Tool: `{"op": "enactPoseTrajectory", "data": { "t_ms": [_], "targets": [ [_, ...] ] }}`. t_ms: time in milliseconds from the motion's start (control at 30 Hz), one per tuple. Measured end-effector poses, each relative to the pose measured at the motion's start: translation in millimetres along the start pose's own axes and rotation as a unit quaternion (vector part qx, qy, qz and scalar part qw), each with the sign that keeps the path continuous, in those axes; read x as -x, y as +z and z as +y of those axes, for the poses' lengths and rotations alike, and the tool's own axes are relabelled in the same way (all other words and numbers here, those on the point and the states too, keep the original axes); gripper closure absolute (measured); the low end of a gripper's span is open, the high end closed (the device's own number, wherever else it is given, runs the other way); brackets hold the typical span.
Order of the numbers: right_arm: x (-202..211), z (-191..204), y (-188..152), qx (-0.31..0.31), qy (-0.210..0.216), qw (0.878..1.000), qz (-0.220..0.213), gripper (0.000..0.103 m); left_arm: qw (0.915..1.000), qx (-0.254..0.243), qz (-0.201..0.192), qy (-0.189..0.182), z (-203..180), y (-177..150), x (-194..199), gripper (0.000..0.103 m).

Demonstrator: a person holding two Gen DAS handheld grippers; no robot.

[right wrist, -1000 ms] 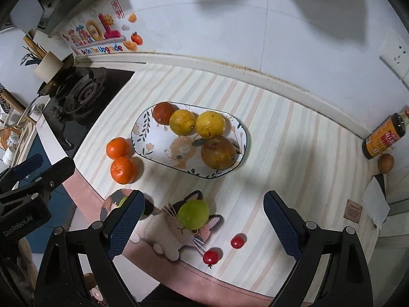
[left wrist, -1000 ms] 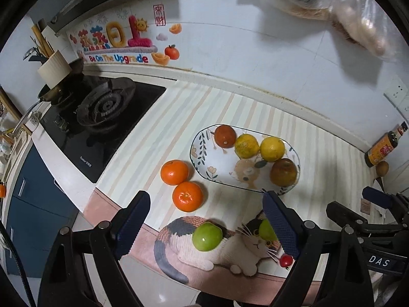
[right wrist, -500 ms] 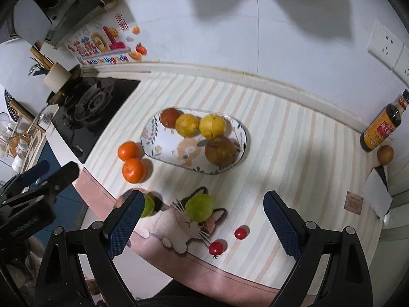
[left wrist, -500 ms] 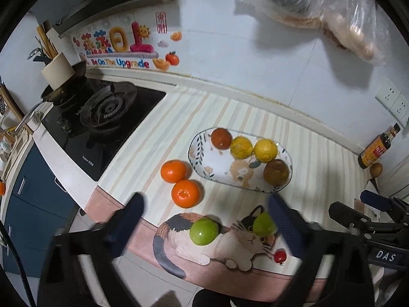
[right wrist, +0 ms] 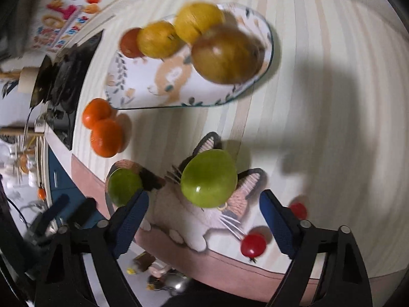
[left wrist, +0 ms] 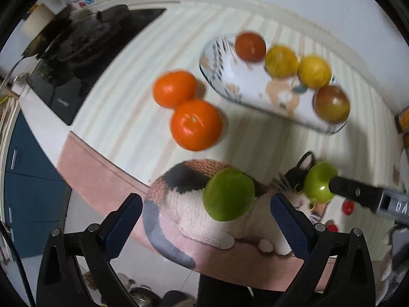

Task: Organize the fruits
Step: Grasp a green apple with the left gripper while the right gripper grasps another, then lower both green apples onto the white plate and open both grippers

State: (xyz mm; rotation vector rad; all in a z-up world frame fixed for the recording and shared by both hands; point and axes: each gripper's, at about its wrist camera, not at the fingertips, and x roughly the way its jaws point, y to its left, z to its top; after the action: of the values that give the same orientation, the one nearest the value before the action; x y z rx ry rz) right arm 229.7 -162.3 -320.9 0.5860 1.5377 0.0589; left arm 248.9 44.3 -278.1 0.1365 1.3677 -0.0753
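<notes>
Two green fruits lie on the cat picture near the counter's front edge. My left gripper (left wrist: 204, 220) is open, just above and around the left green fruit (left wrist: 229, 194). My right gripper (right wrist: 204, 215) is open, close over the right green fruit (right wrist: 209, 178). Two oranges (left wrist: 195, 124) sit left of the oval patterned plate (left wrist: 225, 74), which holds a red-orange fruit, two yellow fruits and a brown fruit (left wrist: 331, 103). Small red tomatoes (right wrist: 253, 244) lie at the front right. Both views are blurred.
A black gas stove (left wrist: 76, 41) is at the left of the striped counter (left wrist: 143, 58). The counter's front edge (left wrist: 107, 176) drops to blue cabinets (left wrist: 28, 186). The wall runs behind the plate. A brown bottle's edge (left wrist: 402, 117) shows far right.
Both grippers have dropped down and forward toward the counter; the fruits now look much larger. Each gripper is now close over a green fruit. Both stay open.
</notes>
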Motion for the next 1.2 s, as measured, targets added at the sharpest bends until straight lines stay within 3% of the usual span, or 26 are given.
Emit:
{"op": "enactPoseTrajectory", "data": {
  "t_ms": [100, 167, 300, 400, 567, 700, 933, 1067, 1200],
  "targets": [
    [-19.8, -6.4, 6.3, -0.021, 0.007, 1.000, 0.016, 0.024, 0.9996, -0.020, 0.021, -0.003, -6.4, 1.9, -20.3, 0.000],
    [-30.3, -7.3, 9.4, -0.019, 0.007, 0.999, 0.028, 0.042, 0.9992, -0.026, 0.031, -0.006, -8.0, 3.2, -30.5, 0.001],
    [-34.8, 10.9, 8.8, 0.055, -0.033, 0.997, 0.030, 0.043, 0.9983, -0.043, 0.038, -0.012, -14.3, 7.6, -42.5, 0.005],
    [-38.7, 21.3, 4.8, 0.110, -0.062, 0.991, 0.034, 0.043, 0.9975, -0.052, 0.045, -0.017, -17.3, 9.4, -48.9, 0.018],
    [-41.4, 13.8, 7.7, 0.090, -0.038, 0.995, 0.032, 0.042, 0.9961, -0.048, 0.057, -0.048, -21.1, 8.2, -57.7, 0.046],
    [-39.7, 13.1, 12.2, 0.082, -0.033, 0.996, 0.027, 0.043, 0.9967, -0.056, 0.048, -0.036, -29.1, 7.1, -57.6, 0.048],
    [-29.7, 13.3, 11.5, 0.080, -0.025, 0.996, 0.005, 0.043, 0.9973, -0.030, 0.048, -0.047, -24.7, 16.8, -51.1, 0.048],
    [-6.7, 11.4, 9.6, 0.071, 0.001, 0.997, -0.018, 0.043, 0.9960, -0.011, 0.039, -0.080, -14.7, 30.1, -24.9, 0.048],
    [19.9, 26.7, 23.8, 0.078, 0.019, 0.996, -0.047, 0.043, 0.9946, -0.011, 0.007, -0.103, -12.3, 65.3, 14.4, 0.048]
  ]
}}
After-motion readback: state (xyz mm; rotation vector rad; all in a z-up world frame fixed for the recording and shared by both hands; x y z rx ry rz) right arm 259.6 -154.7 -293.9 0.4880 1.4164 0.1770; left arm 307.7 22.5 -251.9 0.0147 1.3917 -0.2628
